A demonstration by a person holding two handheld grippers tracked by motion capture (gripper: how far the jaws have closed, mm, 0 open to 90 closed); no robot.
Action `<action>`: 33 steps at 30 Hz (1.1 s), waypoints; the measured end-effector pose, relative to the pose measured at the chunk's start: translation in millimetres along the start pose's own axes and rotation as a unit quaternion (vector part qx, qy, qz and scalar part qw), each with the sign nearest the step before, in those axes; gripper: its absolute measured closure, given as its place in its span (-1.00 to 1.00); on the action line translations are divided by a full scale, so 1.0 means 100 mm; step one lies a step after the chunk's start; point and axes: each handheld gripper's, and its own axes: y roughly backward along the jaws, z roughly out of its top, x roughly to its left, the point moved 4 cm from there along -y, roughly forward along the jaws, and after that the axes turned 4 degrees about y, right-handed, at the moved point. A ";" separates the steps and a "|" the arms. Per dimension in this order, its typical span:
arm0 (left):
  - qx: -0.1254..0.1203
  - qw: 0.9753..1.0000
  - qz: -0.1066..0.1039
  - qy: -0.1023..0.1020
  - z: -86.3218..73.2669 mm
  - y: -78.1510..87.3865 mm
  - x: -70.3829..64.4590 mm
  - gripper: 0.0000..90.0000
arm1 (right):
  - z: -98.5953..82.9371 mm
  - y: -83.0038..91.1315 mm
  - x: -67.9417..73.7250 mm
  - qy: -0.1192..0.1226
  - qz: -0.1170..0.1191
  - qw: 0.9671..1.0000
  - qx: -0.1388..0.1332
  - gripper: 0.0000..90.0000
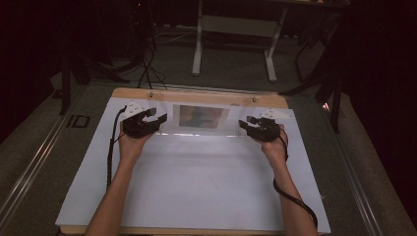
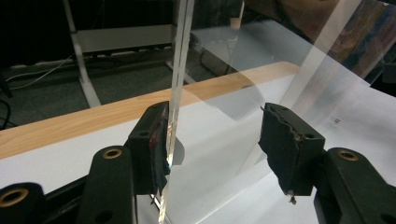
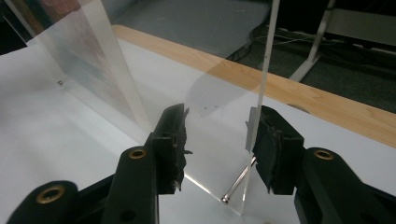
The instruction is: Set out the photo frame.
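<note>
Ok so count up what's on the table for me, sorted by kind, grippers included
Black grippers: 2, the left gripper and the right gripper
Clear acrylic frames: 1, the picture frame standing between them
Screws: 1, the screw seen at the frame's foot in the right gripper view
Total: 4

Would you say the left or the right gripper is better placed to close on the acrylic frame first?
Probably the right gripper: the acrylic frame's end panel edge stands between its open jaws, against one pad. The left gripper is also open, with the panel edge against one pad, so the margin is small.
</note>
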 end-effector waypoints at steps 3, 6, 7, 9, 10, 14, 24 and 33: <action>0.000 1.000 0.003 0.002 0.01 -0.02 0.01 -0.03 | 0.01 -0.01 -0.01 -0.002 -0.002 1.000 0.001 0.24; 0.000 1.000 0.007 0.002 0.02 -0.04 0.02 -0.03 | 0.02 -0.03 -0.02 -0.002 -0.005 1.000 0.001 0.25; 0.000 1.000 0.008 0.002 0.02 -0.05 0.02 -0.03 | 0.02 -0.04 -0.02 -0.001 -0.006 1.000 0.002 0.25; -0.001 1.000 0.011 0.004 0.03 -0.07 0.03 -0.03 | 0.03 -0.05 -0.03 -0.001 -0.008 1.000 0.001 0.25; -0.002 1.000 0.013 0.004 0.03 -0.08 0.03 -0.03 | 0.03 -0.06 -0.03 -0.002 -0.009 1.000 0.001 0.26; -0.004 1.000 0.018 0.003 0.03 -0.11 0.04 -0.03 | 0.04 -0.08 -0.05 -0.004 -0.012 1.000 0.001 0.26; -0.004 1.000 0.024 0.007 0.06 -0.17 0.08 -0.03 | 0.08 -0.14 -0.08 0.006 -0.018 1.000 0.013 0.27; -0.008 0.999 0.029 0.015 0.07 -0.25 0.12 -0.03 | 0.09 -0.20 -0.12 -0.007 -0.022 1.000 0.010 0.26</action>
